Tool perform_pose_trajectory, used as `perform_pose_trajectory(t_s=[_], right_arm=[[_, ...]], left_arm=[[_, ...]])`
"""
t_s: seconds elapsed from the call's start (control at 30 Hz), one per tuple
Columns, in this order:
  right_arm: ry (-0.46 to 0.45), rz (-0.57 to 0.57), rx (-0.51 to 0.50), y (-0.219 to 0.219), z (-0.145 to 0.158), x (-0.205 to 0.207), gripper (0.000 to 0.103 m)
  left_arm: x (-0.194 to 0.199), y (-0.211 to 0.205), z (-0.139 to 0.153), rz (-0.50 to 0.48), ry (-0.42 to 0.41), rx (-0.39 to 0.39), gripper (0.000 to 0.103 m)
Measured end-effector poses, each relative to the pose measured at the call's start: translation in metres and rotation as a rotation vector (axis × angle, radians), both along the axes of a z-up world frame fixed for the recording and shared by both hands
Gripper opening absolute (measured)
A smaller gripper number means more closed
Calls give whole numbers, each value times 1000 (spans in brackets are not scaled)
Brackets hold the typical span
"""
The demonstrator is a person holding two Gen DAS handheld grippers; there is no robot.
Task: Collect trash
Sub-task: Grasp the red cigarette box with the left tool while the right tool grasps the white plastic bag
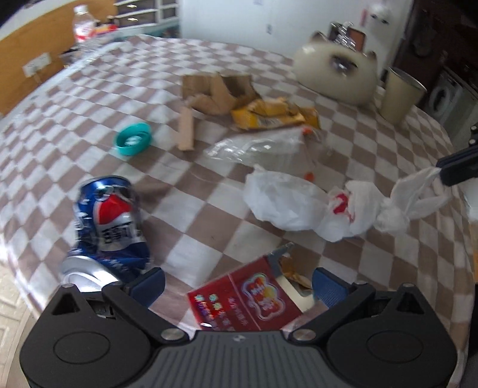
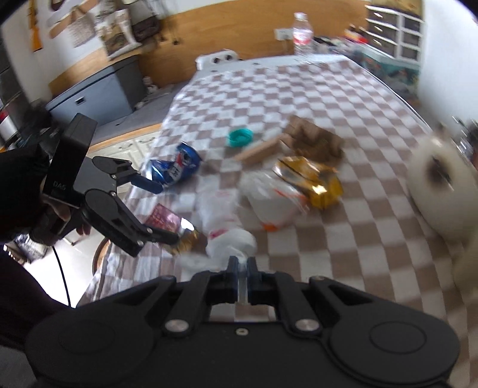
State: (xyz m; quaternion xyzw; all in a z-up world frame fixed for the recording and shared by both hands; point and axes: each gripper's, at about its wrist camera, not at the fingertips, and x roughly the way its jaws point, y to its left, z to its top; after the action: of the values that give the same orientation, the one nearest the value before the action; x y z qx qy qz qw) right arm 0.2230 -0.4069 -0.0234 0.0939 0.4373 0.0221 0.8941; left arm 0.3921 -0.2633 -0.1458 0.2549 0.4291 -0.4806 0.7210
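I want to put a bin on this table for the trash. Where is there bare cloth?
Bare cloth runs across the far end, between the water bottle and the cardboard. Another patch lies left of the teal lid and above the can. The middle is crowded: cardboard, yellow wrapper, clear plastic, white bag.

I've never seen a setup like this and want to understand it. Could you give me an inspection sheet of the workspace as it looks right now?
Surface: table covered by a brown-and-white checked cloth.
Job's things: crushed blue can, red packet, white plastic bag, clear plastic wrap, yellow wrapper, torn cardboard, cardboard tube, teal lid.
Clutter: cat-shaped cushion, cream cup, water bottle.
Grippers: left tongs open around the red packet; right tongs shut on the white plastic bag's knotted end.
Cables: one black cable below the left tongs.
Surroundings: wood-panelled wall, drawer unit.
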Motion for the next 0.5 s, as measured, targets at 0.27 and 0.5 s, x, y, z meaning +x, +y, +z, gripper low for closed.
perform_pose_trajectory(t_s=[0.27, 0.5], right_arm=[[56, -90, 30, -7, -5, -26, 6], [31, -90, 12, -8, -1, -20, 17]], left_arm=[[-5, -6, -12, -107, 127, 42, 103], [-29, 24, -10, -64, 176, 27, 103]])
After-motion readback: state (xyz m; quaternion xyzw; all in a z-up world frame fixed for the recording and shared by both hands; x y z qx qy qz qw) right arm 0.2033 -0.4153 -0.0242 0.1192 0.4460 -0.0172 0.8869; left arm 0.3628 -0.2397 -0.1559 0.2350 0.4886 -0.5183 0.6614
